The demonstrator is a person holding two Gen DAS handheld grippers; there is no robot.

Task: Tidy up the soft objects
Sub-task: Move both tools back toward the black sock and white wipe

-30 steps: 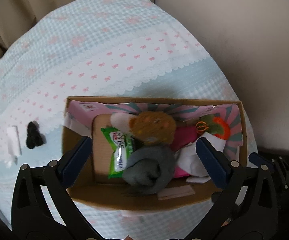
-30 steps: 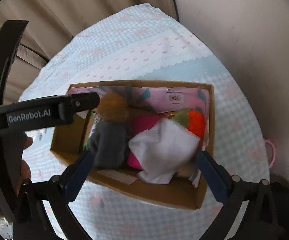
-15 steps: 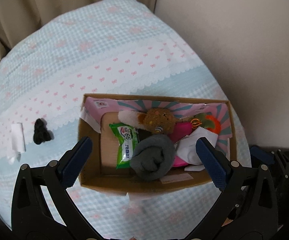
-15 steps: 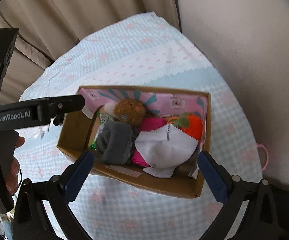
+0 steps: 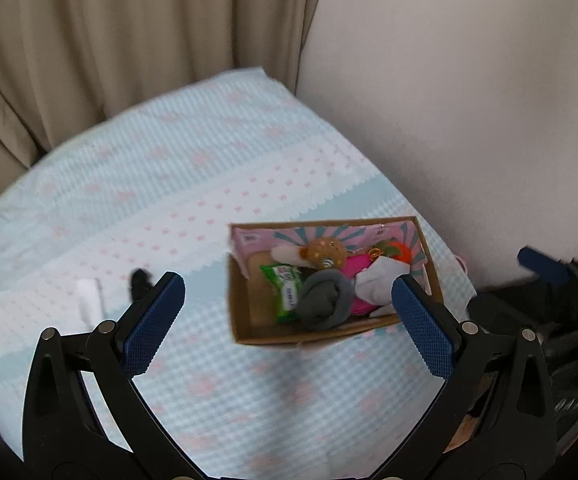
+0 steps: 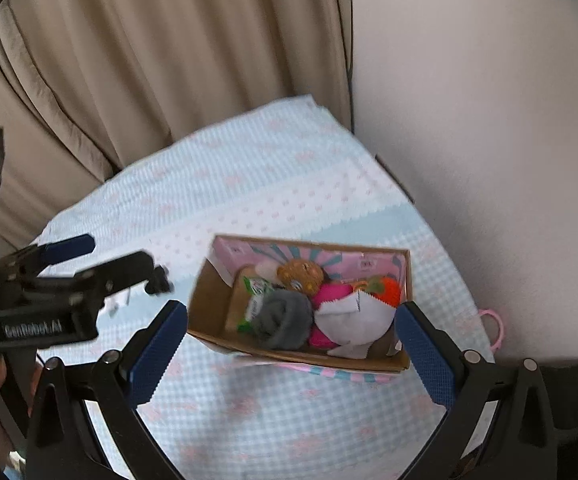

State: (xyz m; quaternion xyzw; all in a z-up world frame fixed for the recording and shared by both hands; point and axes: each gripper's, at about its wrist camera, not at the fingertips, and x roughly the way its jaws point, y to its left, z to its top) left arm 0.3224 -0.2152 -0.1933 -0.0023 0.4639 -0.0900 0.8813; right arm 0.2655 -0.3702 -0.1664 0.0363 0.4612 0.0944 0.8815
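The cardboard box (image 5: 331,280) sits on the checked-cloth surface (image 5: 169,200) near the wall, packed with soft things: a rolled grey sock (image 5: 323,298), a white cloth (image 5: 375,282), something bright pink (image 6: 329,294) beneath it, a brown plush toy (image 5: 325,254), an orange-and-green toy (image 6: 387,288) in the far corner and a green wipes packet (image 5: 287,290).

Outside the box, a small black item (image 5: 140,280) lies on the cloth, well apart from it on the left side, with a white slip (image 5: 89,300) just beside it. To my eye that black piece is the last thing to gather.

The left gripper (image 5: 285,320) hangs above the surface with its fingers spread wide and nothing between them; the black item lies just past its left fingertip, so this hand is plainly the nearer one. The right gripper (image 6: 289,344) also gapes empty, framing the box, whose long axis runs across its fingers.

The black item is blurred and partly hidden behind the left gripper's body in the right view; I cannot tell what it is. A pink loop (image 6: 495,328) peeks from the surface's far edge.
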